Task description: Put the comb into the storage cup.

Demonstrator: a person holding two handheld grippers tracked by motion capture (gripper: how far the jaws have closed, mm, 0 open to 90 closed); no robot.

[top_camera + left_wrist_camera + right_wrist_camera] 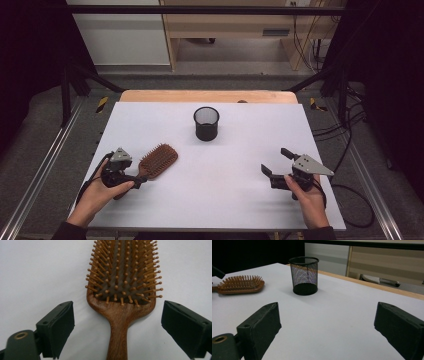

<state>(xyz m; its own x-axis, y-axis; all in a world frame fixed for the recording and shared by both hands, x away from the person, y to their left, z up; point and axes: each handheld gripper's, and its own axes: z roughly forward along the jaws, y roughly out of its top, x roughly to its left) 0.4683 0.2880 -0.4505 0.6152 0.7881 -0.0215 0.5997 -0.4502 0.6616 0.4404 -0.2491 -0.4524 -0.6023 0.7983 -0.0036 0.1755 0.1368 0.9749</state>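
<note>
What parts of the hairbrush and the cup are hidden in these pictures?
- Brown wooden paddle hairbrush: in the high view the left gripper and hand cover its handle; in the left gripper view the picture's edges cut off its handle end and head top.
- Black wire-mesh cup: its inside bottom is too dark to make out in the high view.
</note>
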